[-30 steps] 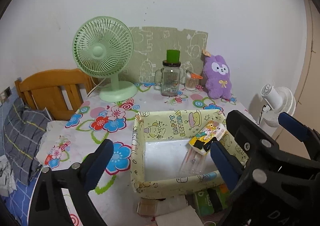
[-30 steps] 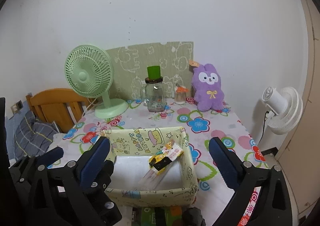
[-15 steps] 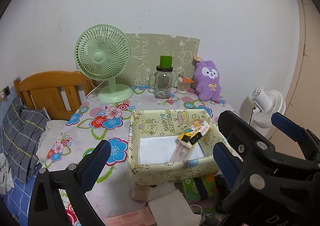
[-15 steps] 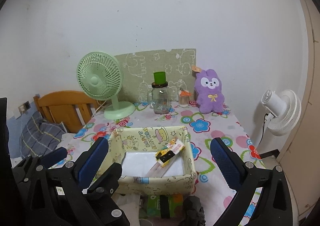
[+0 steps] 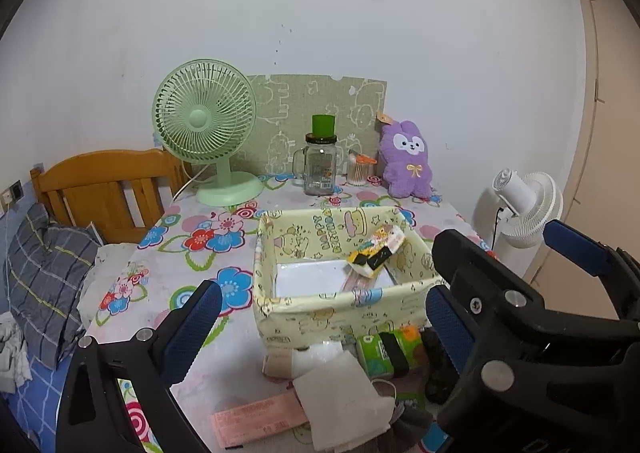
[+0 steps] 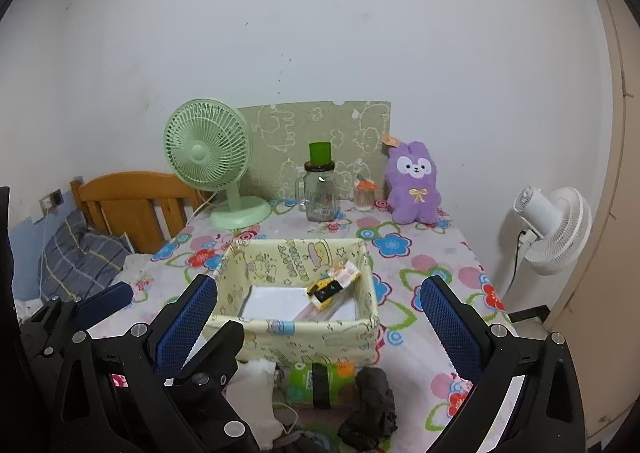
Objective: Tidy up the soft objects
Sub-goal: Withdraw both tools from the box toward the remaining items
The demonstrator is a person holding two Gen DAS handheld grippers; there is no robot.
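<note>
A yellow cartoon-print fabric box [image 5: 340,317] [image 6: 296,337] stands on the flowered table, with a yellow-and-black snack packet [image 5: 376,255] [image 6: 332,285] leaning inside it. In front of the box lie a white cloth [image 5: 344,397] [image 6: 256,393], a green tissue pack [image 5: 388,349] [image 6: 320,379], a dark bundled cloth [image 6: 372,409] and a pink packet [image 5: 256,421]. A purple plush rabbit [image 5: 406,161] [image 6: 414,183] sits at the back right. My left gripper [image 5: 320,333] and right gripper [image 6: 318,323] hover side by side above these front items, both open and holding nothing.
At the back stand a green desk fan [image 5: 208,133], a glass jar with a green lid [image 5: 320,169] and a small toothpick jar [image 5: 358,171]. A white floor fan [image 6: 552,229] is right of the table. A wooden headboard [image 5: 104,189] and plaid pillow [image 5: 44,273] lie left.
Both grippers have drawn back from the box, still open. The cloths, tissue pack and pink packet at the table's near edge have come into view.
</note>
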